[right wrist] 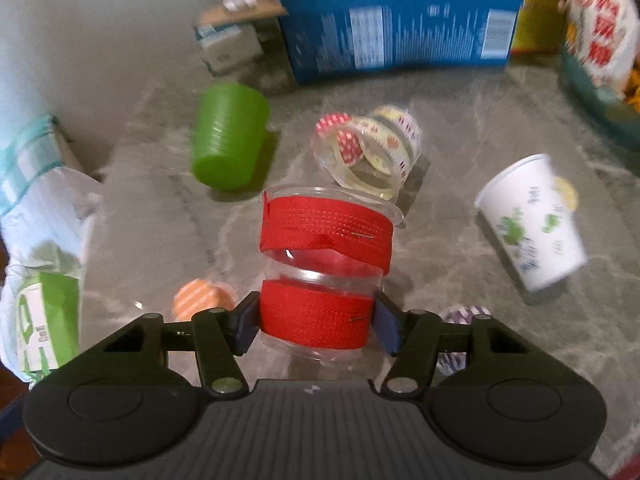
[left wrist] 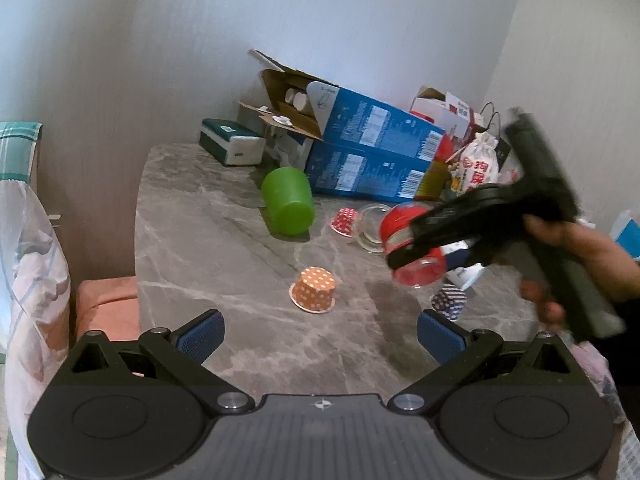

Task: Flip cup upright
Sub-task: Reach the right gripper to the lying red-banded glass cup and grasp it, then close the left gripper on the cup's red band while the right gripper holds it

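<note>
My right gripper (right wrist: pixel 316 326) is shut on a clear plastic cup with red bands (right wrist: pixel 324 256), held above the grey marble table (right wrist: pixel 460 208), tilted with its rim pointing away. In the left wrist view the same cup (left wrist: pixel 416 248) hangs in the right gripper (left wrist: pixel 404 248) at the right. My left gripper (left wrist: pixel 320 336) is open and empty, low over the table's near edge. A green cup (left wrist: pixel 288 200) lies on its side. An orange dotted paper cup (left wrist: pixel 314 290) stands upside down.
A clear glass cup (right wrist: pixel 372 152) and a white paper cup (right wrist: pixel 532 220) lie on their sides. Blue boxes (left wrist: pixel 372 148), a tissue pack (left wrist: pixel 232 142) and snack bags (left wrist: pixel 478 164) crowd the back. A navy dotted paper cup (left wrist: pixel 450 300) sits near the front right.
</note>
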Demonstrator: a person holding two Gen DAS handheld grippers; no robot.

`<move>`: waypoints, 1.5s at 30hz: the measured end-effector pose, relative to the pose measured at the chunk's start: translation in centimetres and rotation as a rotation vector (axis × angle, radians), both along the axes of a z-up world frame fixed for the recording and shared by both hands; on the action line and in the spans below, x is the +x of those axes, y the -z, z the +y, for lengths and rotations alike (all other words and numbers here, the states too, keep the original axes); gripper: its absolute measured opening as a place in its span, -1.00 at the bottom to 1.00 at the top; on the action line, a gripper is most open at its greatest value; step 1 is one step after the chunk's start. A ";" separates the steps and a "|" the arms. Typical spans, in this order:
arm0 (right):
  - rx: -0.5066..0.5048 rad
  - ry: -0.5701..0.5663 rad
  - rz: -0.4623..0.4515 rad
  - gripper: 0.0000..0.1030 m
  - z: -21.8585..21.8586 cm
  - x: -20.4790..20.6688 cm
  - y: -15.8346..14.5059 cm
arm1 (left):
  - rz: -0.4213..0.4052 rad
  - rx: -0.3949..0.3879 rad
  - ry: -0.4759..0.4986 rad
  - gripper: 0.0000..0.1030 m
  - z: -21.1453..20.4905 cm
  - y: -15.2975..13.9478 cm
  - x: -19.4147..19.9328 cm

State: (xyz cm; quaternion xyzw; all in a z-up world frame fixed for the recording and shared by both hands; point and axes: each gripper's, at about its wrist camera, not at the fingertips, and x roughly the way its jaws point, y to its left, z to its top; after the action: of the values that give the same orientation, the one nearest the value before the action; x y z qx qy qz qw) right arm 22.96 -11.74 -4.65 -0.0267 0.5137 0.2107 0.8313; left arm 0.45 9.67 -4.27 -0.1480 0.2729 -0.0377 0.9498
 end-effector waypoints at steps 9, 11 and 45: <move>0.100 -0.043 -0.058 0.17 -7.2 -13.5 -2.2 | -0.008 -0.102 0.111 1.00 -1.5 -0.6 -2.9; 0.114 -0.036 -0.048 0.17 -8.0 -14.6 -0.9 | 0.029 -0.099 0.126 1.00 -2.3 0.0 -2.4; 0.316 -0.068 0.008 0.17 -11.5 -14.7 6.1 | 0.434 -0.296 0.213 0.68 -11.4 4.3 8.2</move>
State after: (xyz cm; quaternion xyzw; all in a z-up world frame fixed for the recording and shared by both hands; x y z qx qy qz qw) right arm 8.22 -23.25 -10.75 0.0878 0.4761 0.3172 0.8155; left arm 8.67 -1.71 -8.52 -0.2603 0.4755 -0.1441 0.8279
